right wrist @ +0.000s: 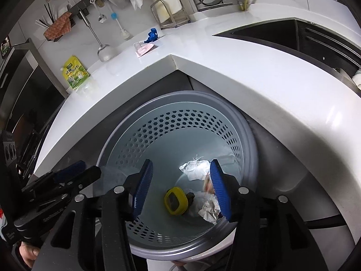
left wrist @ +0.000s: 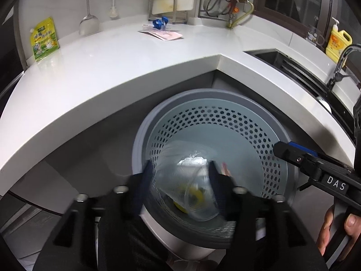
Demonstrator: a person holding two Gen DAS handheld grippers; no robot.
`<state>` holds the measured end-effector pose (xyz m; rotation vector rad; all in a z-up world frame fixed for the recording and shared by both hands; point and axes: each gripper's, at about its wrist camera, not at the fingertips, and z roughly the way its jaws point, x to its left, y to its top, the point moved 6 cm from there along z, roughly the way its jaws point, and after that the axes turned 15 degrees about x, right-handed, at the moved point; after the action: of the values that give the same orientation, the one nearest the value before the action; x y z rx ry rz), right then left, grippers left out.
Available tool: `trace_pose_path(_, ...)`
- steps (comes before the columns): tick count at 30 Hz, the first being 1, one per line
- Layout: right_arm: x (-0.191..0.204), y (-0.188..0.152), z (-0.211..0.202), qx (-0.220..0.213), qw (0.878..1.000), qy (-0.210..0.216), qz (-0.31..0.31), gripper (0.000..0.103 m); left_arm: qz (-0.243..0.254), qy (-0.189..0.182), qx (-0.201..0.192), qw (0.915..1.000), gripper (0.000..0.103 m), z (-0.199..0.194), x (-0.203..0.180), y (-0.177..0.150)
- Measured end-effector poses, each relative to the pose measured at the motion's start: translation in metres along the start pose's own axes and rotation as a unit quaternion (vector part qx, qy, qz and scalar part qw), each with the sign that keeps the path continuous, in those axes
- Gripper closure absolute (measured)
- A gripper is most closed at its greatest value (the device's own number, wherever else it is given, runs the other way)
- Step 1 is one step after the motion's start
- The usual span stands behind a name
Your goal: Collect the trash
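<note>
A grey perforated trash bin [left wrist: 266, 122] [right wrist: 126, 140] stands on the floor under the counter corner. In the left wrist view my left gripper [left wrist: 179, 176] is open above it, and a clear plastic cup [left wrist: 198, 194] is blurred between its fingers, inside the bin mouth, touching neither pad that I can tell. In the right wrist view my right gripper [right wrist: 181, 187] is open and empty over the bin. At the bin's bottom lie a yellow ring-shaped item [right wrist: 176, 201] and crumpled white paper [right wrist: 196, 168]. A pink wrapper [left wrist: 164, 33] [right wrist: 143, 49] and a blue scrap [left wrist: 159, 22] [right wrist: 152, 35] lie on the counter.
A white L-shaped counter [left wrist: 112, 72] [right wrist: 259, 72] wraps around the bin. A green-yellow pouch [left wrist: 44, 38] [right wrist: 74, 72] leans on the wall at left. A dark sink [left wrist: 293, 67] [right wrist: 293, 36] with a faucet [left wrist: 343, 61] is at right, with a yellow soap bottle [left wrist: 338, 43] behind it.
</note>
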<state>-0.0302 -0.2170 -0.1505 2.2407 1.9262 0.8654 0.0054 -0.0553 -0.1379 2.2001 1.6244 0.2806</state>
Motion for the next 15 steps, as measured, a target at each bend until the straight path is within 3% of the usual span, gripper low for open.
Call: trace_pose_path(15, -0.0025, -0.0009, -0.0022, -0.005, 1.0, -0.005, 0.006, 0.039, -0.011, 0.006, -0.015, 0.9998, 0.025, -0.0063, 0.009, 0.0018)
